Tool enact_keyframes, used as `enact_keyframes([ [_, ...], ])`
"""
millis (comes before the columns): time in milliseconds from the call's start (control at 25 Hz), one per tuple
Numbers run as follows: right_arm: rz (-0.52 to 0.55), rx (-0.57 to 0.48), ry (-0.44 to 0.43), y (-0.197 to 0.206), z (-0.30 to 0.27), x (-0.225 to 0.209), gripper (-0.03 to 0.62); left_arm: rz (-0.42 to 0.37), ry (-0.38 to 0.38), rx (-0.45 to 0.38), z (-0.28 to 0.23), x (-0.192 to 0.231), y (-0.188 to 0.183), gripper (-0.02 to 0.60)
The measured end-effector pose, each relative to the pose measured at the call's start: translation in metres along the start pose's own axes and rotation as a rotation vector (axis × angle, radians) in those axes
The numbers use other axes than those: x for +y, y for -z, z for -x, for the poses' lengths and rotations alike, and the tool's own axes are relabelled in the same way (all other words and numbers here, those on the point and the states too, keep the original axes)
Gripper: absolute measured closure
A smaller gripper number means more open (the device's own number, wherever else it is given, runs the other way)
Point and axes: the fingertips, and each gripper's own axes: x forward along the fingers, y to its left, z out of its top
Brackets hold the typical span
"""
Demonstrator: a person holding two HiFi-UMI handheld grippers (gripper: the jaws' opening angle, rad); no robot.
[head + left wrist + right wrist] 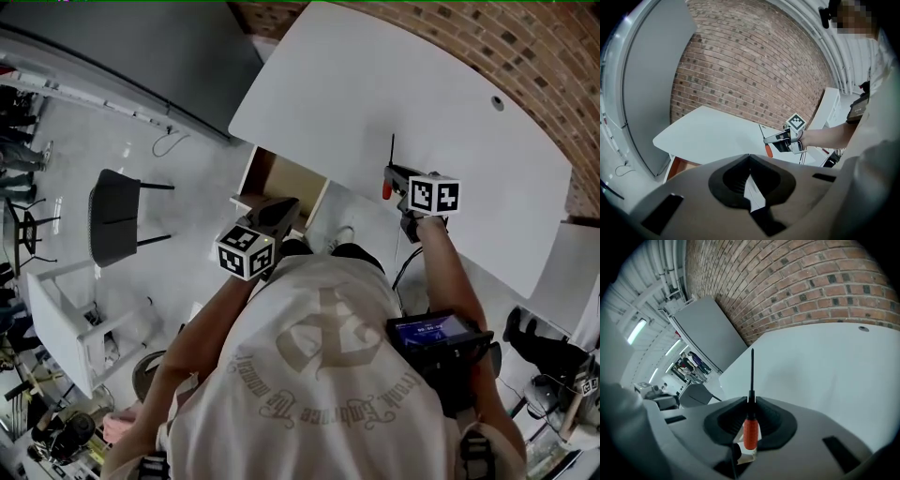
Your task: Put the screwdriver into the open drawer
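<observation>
Left claw seemingly overhangs drawer; screwdriver above table.

A big white table fills the upper right of the head view. Its far side runs along a brick wall. The top is flat and smooth, with a small round hole near the upper right. A wooden drawer sticks out open from under the table's near edge, in the middle of the frame. Below is a shiny pale floor. A dark chair stands on it at the left, and a thin cable lies on it above the chair.
</observation>
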Motion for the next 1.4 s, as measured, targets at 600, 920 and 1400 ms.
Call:
enact_keyframes([
  [600,-0.159,-0.051,-0.195,0.023,-0.011,0.037,0.525,-0.004,-0.029,0.061,0.001,-0.005,0.016,0.561],
  [920,-0.121,-0.056,-0.208,0.025,-0.025,0.071,0.526,-0.016,0.012,0.06,0.007,0.015,0.016,0.561],
  [1400,-0.169,-0.103,-0.135,0.022,-0.047,0.123,0.525,-0.038,0.09,0.049,0.042,0.071,0.006,0.561],
])
